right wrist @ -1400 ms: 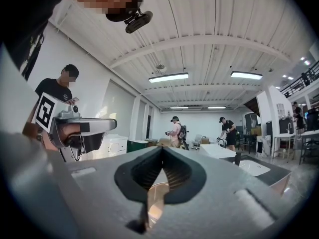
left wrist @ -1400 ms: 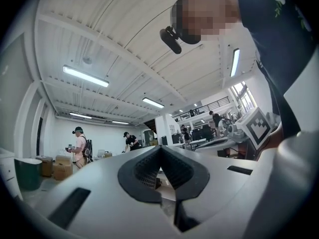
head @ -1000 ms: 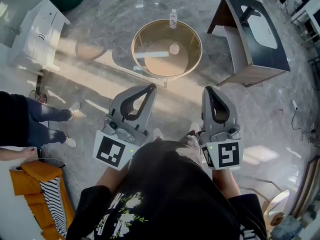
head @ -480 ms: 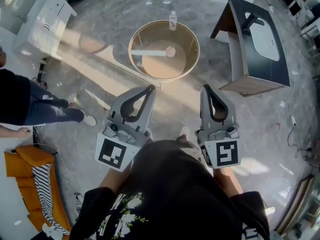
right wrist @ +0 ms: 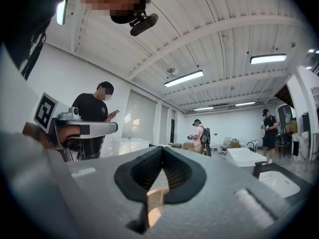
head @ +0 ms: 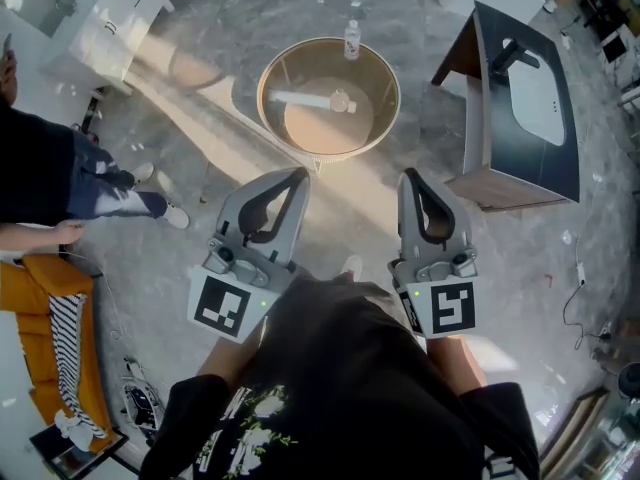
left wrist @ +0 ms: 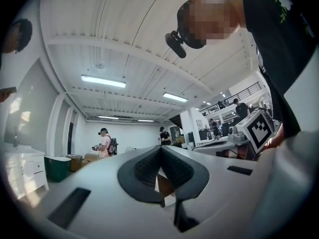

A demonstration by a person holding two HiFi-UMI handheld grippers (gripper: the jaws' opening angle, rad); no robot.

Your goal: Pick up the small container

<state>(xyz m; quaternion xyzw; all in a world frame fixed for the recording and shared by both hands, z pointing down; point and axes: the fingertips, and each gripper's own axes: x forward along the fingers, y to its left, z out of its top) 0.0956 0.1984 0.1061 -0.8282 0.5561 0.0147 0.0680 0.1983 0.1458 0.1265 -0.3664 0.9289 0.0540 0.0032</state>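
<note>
A round gold-rimmed glass table (head: 272,68) stands on the floor ahead of me. On its glass lies a small round container (head: 342,99); a clear small bottle (head: 352,39) stands at its far rim. My left gripper (head: 302,174) and right gripper (head: 411,177) are held side by side in the air, short of the table's near rim, both pointing at it. Each is shut with nothing between its fingers. The left gripper (left wrist: 160,148) shows its tips meeting. So does the right gripper (right wrist: 162,149), with the gold table rim (right wrist: 155,196) seen below its jaws.
A dark cabinet with a white sink (head: 525,93) stands to the right of the table. A white cabinet (head: 105,18) is at the far left. A person (head: 45,168) stands at the left, beside an orange chair (head: 35,298). Other people stand far across the room.
The whole scene has slid in the head view as I moved: the sink cabinet shifted right, and the bystander moved up the left edge. Both grippers stayed shut and side by side.
</note>
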